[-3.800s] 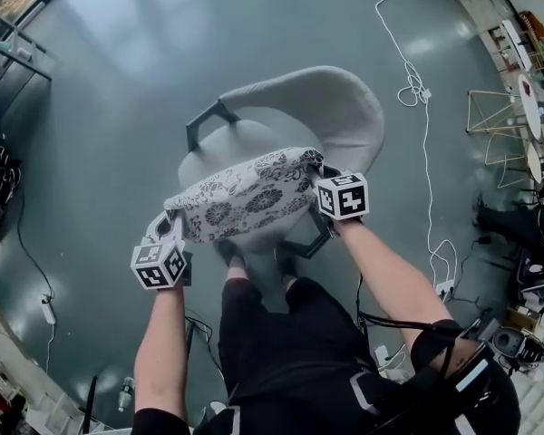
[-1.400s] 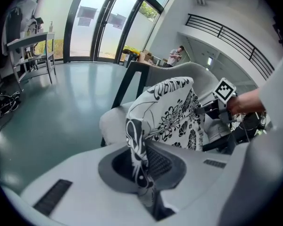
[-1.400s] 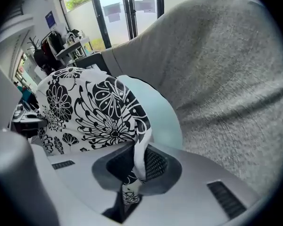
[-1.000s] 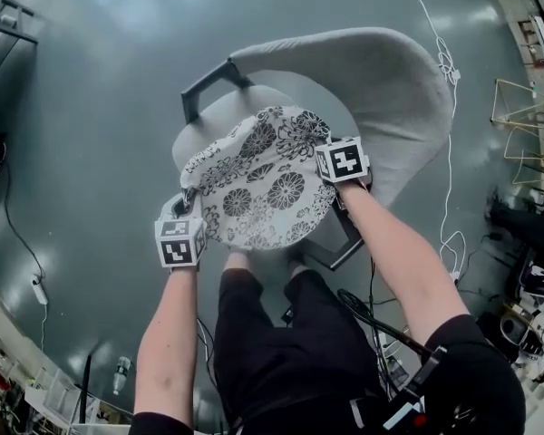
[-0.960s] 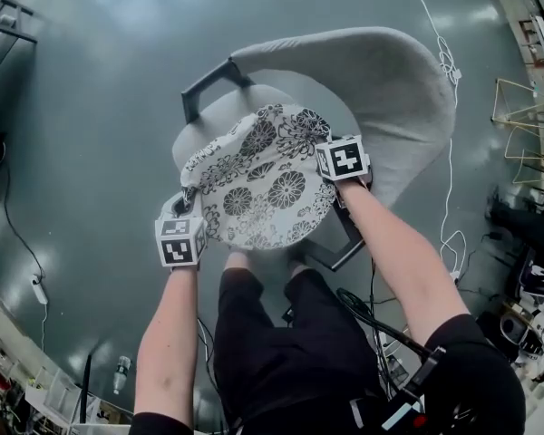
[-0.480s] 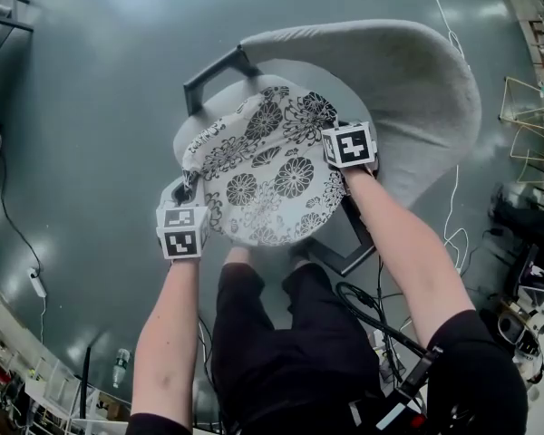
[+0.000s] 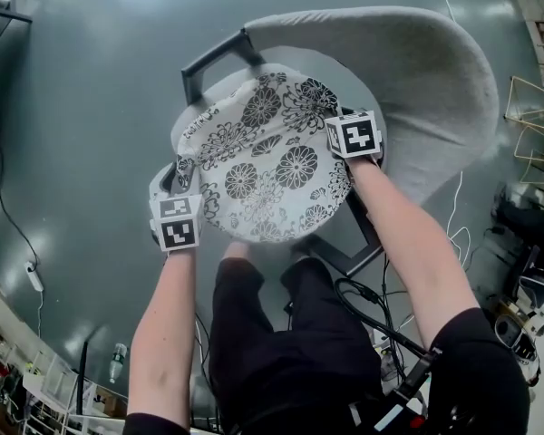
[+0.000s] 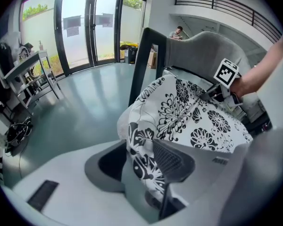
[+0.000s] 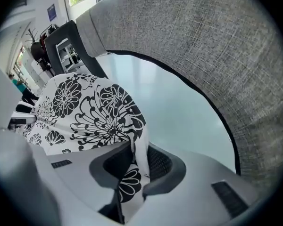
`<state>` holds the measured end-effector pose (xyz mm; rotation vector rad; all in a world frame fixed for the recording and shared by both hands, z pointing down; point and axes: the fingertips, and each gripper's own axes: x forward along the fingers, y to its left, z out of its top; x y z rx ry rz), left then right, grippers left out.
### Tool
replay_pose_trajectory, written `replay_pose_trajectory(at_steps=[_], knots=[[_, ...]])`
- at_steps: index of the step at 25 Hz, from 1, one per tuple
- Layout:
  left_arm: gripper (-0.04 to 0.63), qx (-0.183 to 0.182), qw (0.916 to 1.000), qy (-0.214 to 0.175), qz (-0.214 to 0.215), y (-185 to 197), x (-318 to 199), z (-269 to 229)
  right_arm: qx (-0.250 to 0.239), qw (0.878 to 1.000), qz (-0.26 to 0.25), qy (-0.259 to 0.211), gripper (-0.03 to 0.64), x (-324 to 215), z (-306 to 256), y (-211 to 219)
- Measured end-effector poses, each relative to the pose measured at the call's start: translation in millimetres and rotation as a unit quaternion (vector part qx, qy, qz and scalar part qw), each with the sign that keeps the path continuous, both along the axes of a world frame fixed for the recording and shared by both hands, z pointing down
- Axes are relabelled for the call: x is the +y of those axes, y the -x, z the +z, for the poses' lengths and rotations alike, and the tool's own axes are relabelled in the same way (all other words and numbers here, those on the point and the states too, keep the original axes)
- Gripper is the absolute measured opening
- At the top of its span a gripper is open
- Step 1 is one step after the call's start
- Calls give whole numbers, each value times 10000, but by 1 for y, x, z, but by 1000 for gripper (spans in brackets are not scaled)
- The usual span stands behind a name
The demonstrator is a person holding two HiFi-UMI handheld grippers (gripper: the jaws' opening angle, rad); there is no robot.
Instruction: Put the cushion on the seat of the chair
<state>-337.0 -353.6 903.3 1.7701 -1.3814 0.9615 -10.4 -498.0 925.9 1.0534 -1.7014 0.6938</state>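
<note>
The black-and-white flowered cushion lies spread flat over the seat of the grey chair, in front of its curved backrest. My left gripper is at the cushion's near left edge and my right gripper at its right edge. In the left gripper view the cushion hem hangs between the left gripper jaws, which are opening and stand apart from it. In the right gripper view the cushion corner runs loosely between the right gripper jaws, also opening.
A black armrest frame stands at the chair's far left, another near my legs. A white cable and wire racks are on the floor to the right. Glass doors and a shelf unit stand farther off.
The cushion came down from hanging stretched between the grippers to lying flat on the seat. Both hands sank with it and the view closed in on the chair.
</note>
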Motion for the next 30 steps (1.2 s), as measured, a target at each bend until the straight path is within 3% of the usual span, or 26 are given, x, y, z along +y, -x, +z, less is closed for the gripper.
replay_pose_trajectory(at_steps=[4, 10, 17, 22, 30], knots=[[222, -145, 9998, -84, 64, 8, 3, 2, 4, 9999, 134, -42, 146, -1, 0, -7], [232, -124, 9996, -219, 84, 10, 1, -8, -114, 9994, 295, -159, 220, -3, -13, -10], [232, -15, 9989, -455, 67, -5, 4, -37, -457, 9978, 246, -404, 224, 6, -46, -4], [231, 242, 9974, -676, -56, -19, 12, -67, -1003, 9931, 219, -561, 216, 16, -79, 10], [194, 466, 9915, -1206, -170, -56, 29, -144, -1673, 9822, 228, -824, 149, 42, -150, 13]])
